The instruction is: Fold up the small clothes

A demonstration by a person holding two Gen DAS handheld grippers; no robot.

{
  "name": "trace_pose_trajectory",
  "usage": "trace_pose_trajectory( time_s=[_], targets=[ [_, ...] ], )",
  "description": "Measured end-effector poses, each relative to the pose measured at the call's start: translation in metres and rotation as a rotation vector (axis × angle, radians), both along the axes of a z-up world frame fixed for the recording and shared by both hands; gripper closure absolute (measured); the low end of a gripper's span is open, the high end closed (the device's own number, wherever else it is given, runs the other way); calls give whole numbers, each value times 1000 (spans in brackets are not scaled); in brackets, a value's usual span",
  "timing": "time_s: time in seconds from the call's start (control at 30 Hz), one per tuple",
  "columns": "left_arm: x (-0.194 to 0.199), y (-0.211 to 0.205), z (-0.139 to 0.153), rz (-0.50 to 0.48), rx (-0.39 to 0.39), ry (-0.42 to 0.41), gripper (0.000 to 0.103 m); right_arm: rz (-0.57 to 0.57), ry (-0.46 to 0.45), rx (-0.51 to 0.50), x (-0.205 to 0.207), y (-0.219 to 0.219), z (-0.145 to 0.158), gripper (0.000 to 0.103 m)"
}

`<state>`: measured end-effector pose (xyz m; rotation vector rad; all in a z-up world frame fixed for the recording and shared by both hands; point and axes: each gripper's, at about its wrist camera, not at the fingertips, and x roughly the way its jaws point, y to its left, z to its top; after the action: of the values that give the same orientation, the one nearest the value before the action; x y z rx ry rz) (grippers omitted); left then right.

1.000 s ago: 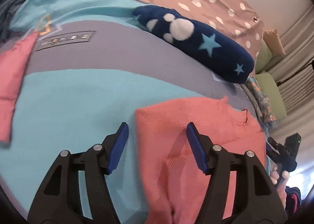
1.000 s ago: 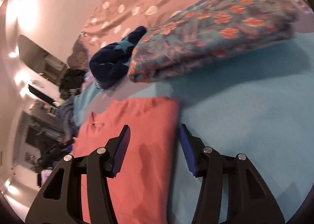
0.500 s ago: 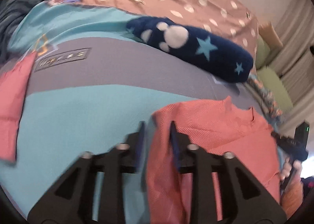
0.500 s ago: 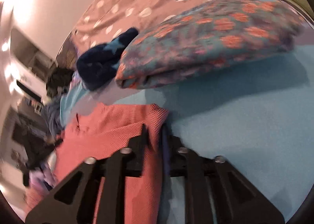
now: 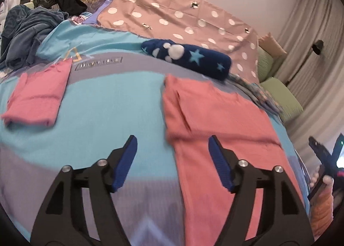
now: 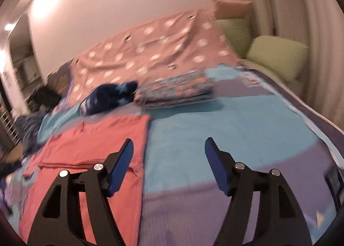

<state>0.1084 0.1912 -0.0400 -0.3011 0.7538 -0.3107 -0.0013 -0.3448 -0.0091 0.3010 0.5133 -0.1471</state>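
Left gripper (image 5: pixel 172 155) spread wide, nothing between the blue pads, held above the turquoise-and-grey bedspread (image 5: pixel 103 112) at the left edge of the coral shirt (image 5: pixel 215 121). Right gripper (image 6: pixel 169 155) also spread wide and empty, its left pad over the shirt's (image 6: pixel 90 155) right edge, its right pad over bare bedspread (image 6: pixel 215 129). Shirt lies flat on the bed, top portion doubled over, with a fold line running across it. Folded pink garment (image 5: pixel 36 99) sits well apart to the left on the same bedspread. Navy fleece roll with stars and white paw print (image 5: pixel 189 58) lies just behind the shirt, next to a folded floral cloth (image 6: pixel 176 91). Pink polka-dot cover (image 5: pixel 176 15) further back, green cushions (image 6: pixel 277 56) by the curtain, and a heap of dark blue clothing (image 5: pixel 25 30) at far left. Right-wrist view is motion-blurred.
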Motion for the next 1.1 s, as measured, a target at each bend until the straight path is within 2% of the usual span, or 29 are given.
trace_pose_trajectory(
  time_s=[0.07, 0.13, 0.17, 0.27, 0.33, 0.53, 0.7, 0.83, 0.97, 1.1],
  targets=[
    [-24, -1, -7, -6, -15, 15, 32, 19, 41, 104, -11, -6, -6, 37],
    [-42, -3, -14, -12, -23, 36, 31, 111, 78, 235, -20, -9, -16, 45],
    [-53, -4, -18, -29, -41, 43, 31, 139, 93, 258, -25, -7, -19, 45],
    [-79, -8, -26, -78, -86, 51, 31, 190, 132, 264, -39, 3, -26, 45],
    [-95, -12, -30, -102, -83, 51, 31, 210, 160, 270, -49, 9, -31, 45],
    [-142, -19, -43, -138, -70, 97, 31, 254, 191, 403, -106, 12, -46, 45],
    [-183, -15, -48, -162, -127, 112, 31, 275, 228, 484, -153, 16, -62, 45],
    [-206, -18, -49, -196, -131, 134, 32, 303, 228, 562, -183, 22, -72, 45],
    [-230, -21, -51, -216, -178, 171, 32, 336, 231, 602, -207, 27, -74, 45],
    [-235, -22, -56, -205, -224, 181, 32, 372, 246, 654, -218, 31, -82, 45]
  ],
)
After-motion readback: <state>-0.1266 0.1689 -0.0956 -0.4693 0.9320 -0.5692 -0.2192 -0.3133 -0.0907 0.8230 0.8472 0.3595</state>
